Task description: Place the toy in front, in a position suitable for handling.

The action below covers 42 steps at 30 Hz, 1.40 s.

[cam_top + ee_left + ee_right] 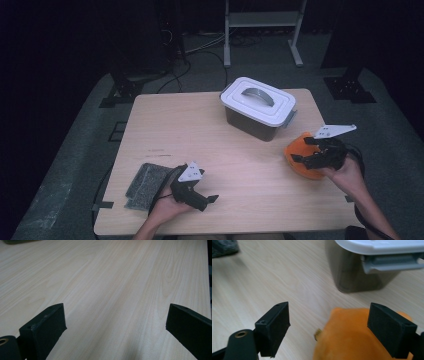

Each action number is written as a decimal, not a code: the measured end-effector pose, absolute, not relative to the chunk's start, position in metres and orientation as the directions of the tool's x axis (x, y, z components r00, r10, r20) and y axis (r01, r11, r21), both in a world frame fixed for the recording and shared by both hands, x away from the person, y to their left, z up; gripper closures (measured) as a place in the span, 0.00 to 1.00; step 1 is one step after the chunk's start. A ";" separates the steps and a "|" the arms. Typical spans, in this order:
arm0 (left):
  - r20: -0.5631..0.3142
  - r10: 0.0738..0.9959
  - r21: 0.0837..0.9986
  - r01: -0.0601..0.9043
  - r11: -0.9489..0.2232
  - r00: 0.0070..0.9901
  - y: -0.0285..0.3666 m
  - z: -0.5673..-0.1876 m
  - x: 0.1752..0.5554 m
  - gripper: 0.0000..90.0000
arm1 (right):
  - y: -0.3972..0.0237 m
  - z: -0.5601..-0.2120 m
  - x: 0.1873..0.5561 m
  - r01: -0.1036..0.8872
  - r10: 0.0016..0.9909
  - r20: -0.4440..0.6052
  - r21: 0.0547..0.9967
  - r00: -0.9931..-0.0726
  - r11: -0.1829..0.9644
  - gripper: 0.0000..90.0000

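Observation:
An orange soft toy lies near the table's right edge, and in the right gripper view the orange toy sits low between the black jaws. My right gripper hovers over it, open, jaws wide apart around its top. A storage box with a white lid and grey handle stands behind it, its grey latch close ahead. My left gripper rests near the front edge, open over bare wood.
A grey folded cloth lies at the front left beside the left hand. The wooden table has bare room in the middle. Dark stands, cables and a white frame are on the floor behind.

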State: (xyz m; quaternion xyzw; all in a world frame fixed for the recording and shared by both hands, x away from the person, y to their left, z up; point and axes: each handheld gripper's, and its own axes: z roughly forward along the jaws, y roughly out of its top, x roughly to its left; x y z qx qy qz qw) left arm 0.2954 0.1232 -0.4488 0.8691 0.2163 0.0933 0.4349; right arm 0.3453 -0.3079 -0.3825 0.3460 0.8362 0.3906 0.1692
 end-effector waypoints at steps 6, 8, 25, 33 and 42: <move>-0.022 0.458 0.799 0.291 -0.526 0.888 0.123 -0.448 0.295 0.02 | -0.329 -0.395 0.348 0.470 0.758 -0.010 0.779 -0.652 0.414 0.23; -0.023 0.457 0.798 0.291 -0.527 0.889 0.123 -0.449 0.295 0.02 | -0.331 -0.397 0.348 0.474 0.762 -0.007 0.779 -0.647 0.410 0.24; -0.020 0.476 0.822 0.286 -0.493 0.879 0.127 -0.444 0.293 0.02 | -0.340 -0.432 0.338 0.447 0.797 -0.073 0.796 -0.599 0.408 0.70; -0.026 0.480 0.828 0.288 -0.482 0.877 0.130 -0.443 0.294 0.02 | -0.338 -0.423 0.341 0.471 0.802 -0.056 0.785 -0.594 0.403 0.77; -0.027 0.490 0.831 0.292 -0.474 0.871 0.136 -0.441 0.297 0.02 | -0.344 -0.407 0.343 0.481 0.815 -0.015 0.801 -0.579 0.357 0.79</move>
